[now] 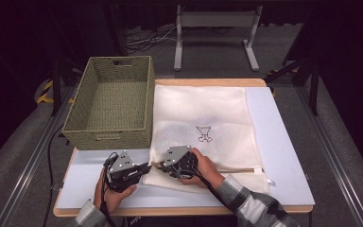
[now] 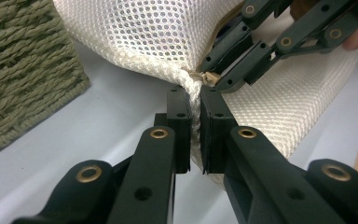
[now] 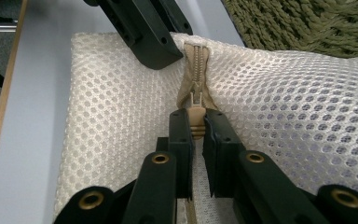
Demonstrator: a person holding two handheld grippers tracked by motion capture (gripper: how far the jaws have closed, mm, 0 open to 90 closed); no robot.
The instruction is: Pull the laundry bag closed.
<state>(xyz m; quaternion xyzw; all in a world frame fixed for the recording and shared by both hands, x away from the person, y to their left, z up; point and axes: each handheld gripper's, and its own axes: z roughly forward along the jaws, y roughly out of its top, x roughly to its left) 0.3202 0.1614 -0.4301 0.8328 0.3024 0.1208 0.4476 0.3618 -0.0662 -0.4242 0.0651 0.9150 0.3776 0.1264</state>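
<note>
A cream mesh laundry bag (image 1: 203,113) with a small dark logo lies flat on the white table (image 1: 283,156). Its tan zipper (image 3: 196,60) runs along the near edge. My left gripper (image 1: 146,168) is shut on the bag's near left corner (image 2: 195,98), with mesh bunched between the pads. My right gripper (image 1: 163,163) comes in from the opposite side and is shut on the zipper pull (image 3: 196,100), at the closed end of the zipper (image 3: 196,119). The two grippers' tips almost meet (image 2: 214,79). The left gripper's fingers (image 3: 149,32) show just beyond the zipper end.
An empty green woven basket (image 1: 111,101) stands at the table's far left, close beside the bag (image 2: 18,60) (image 3: 307,23). The table's wooden front edge (image 1: 179,210) is near the person's hands. A metal stand (image 1: 215,33) is on the floor behind.
</note>
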